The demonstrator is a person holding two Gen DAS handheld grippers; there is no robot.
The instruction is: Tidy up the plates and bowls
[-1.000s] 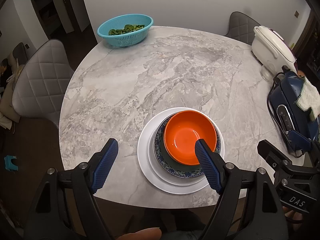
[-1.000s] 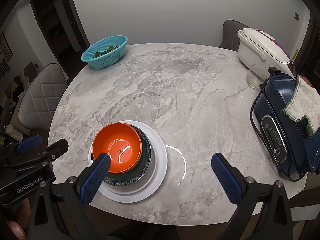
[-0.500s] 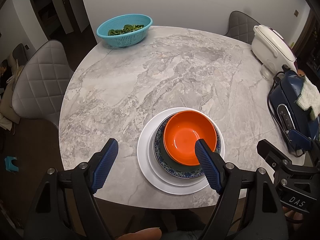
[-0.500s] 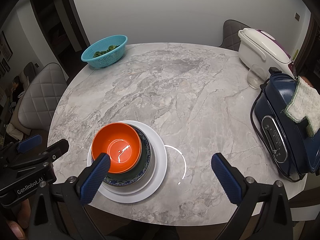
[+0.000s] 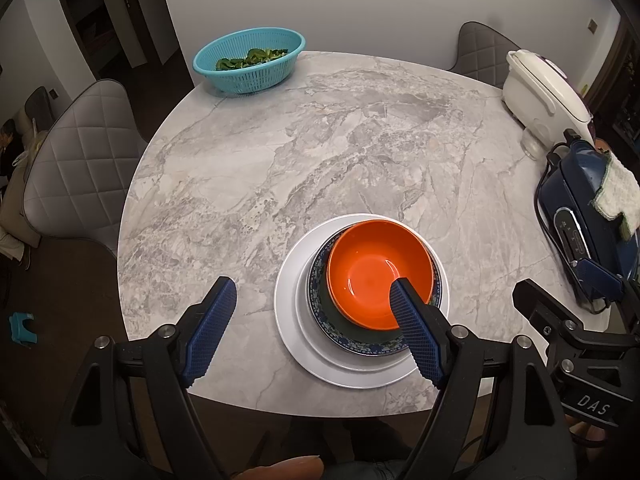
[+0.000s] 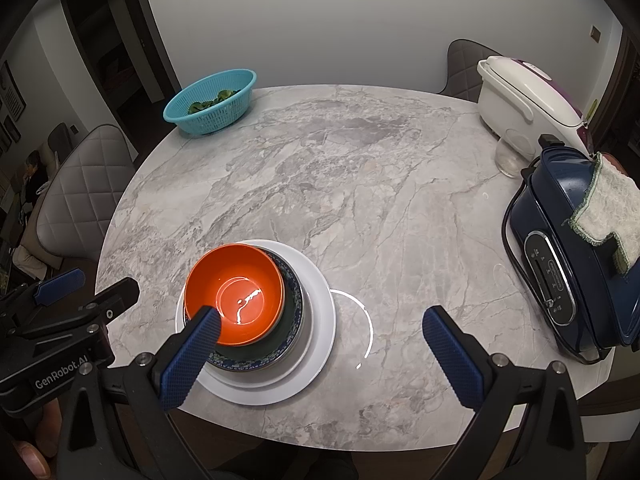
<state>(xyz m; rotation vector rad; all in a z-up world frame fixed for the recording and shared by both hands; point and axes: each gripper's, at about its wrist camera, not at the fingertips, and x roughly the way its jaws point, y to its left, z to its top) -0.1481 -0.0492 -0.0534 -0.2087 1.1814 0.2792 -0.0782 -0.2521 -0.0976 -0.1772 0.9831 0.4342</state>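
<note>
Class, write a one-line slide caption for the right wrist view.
Both open grippers, left and right, hover over an orange bowl stacked on plates on a marble table.

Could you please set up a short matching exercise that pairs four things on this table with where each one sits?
Things:
1. orange bowl
2. teal colander
3. cloth
4. white plate

Places:
A. draped over the dark blue appliance
B. at the bottom of the stack, on the marble table
C. at the table's far left edge, holding greens
D. on top of the stack, inside the patterned bowl

Pairs: 1-D, 2-C, 3-A, 4-B
</note>
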